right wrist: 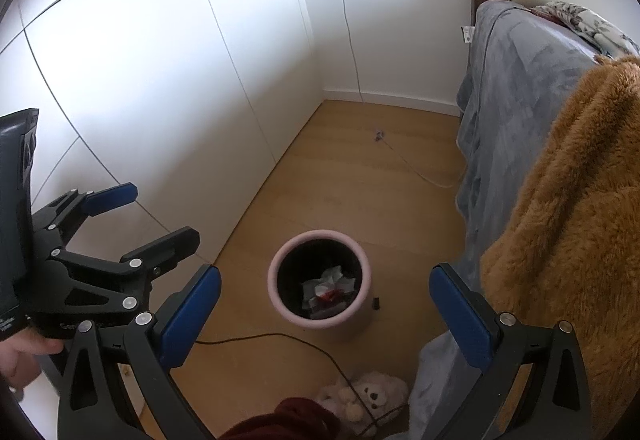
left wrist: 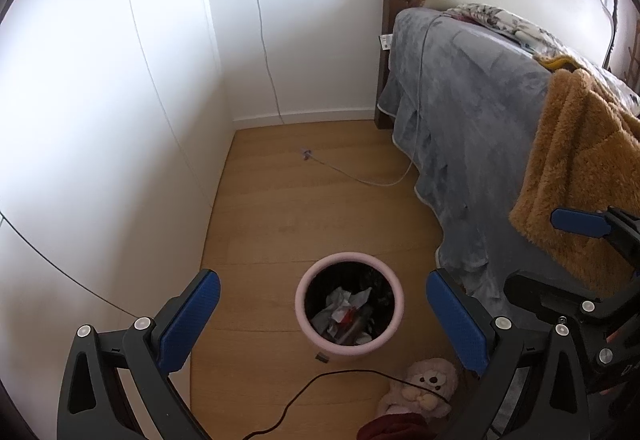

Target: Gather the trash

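Note:
A pink bin point(left wrist: 347, 353) with a black liner stands on the wooden floor, and crumpled white and red trash point(left wrist: 346, 310) lies inside it. My left gripper point(left wrist: 323, 318) hovers above the bin, open and holding nothing. In the right wrist view the same bin point(right wrist: 344, 328) and its trash point(right wrist: 326, 290) sit below my right gripper point(right wrist: 326, 316), which is also open with nothing in it. Each gripper shows in the other's view: the right gripper point(left wrist: 560, 256) near the bed, the left gripper point(right wrist: 140, 220) in front of the wardrobe. A small dark piece point(left wrist: 322, 357) lies against the bin's base.
A bed with a grey blanket point(left wrist: 460, 112) and a brown fuzzy throw point(left wrist: 576, 168) fills the right side. White wardrobe doors point(left wrist: 100, 100) stand on the left. A pink plush toy point(left wrist: 428, 384), a black cable point(left wrist: 320, 380) and a white charging cable point(left wrist: 360, 180) lie on the floor.

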Demonstrator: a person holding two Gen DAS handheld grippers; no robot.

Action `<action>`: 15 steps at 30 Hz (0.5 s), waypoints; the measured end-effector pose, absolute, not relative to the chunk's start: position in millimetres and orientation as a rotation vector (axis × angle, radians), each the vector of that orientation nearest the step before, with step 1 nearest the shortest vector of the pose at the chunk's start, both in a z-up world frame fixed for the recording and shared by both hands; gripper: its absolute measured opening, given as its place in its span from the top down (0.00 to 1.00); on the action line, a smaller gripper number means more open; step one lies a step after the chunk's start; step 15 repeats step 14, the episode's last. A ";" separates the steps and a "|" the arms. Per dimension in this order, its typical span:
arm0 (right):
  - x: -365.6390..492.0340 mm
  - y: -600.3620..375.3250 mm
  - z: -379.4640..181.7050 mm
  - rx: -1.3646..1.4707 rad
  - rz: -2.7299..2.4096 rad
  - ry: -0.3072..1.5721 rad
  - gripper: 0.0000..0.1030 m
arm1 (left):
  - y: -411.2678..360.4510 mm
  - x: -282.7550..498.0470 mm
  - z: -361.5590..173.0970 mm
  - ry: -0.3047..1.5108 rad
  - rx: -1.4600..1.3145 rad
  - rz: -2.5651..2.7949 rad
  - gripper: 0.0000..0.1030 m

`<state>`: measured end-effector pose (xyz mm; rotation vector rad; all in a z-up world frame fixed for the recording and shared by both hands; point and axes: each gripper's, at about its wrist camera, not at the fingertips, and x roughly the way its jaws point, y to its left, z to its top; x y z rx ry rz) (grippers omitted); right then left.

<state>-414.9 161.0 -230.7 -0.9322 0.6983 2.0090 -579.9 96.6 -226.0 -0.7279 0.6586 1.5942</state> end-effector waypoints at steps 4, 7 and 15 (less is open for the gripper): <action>-415.9 161.7 -229.0 -0.935 2.015 0.697 0.00 | 99.5 -581.4 -226.3 0.657 -0.740 1.588 0.00; -416.3 163.1 -229.3 -0.941 2.016 0.700 0.00 | 100.0 -583.5 -227.1 0.649 -0.758 1.592 0.00; -417.6 167.5 -230.0 -0.943 2.017 0.700 0.00 | 104.8 -589.0 -228.3 0.622 -0.794 1.588 0.01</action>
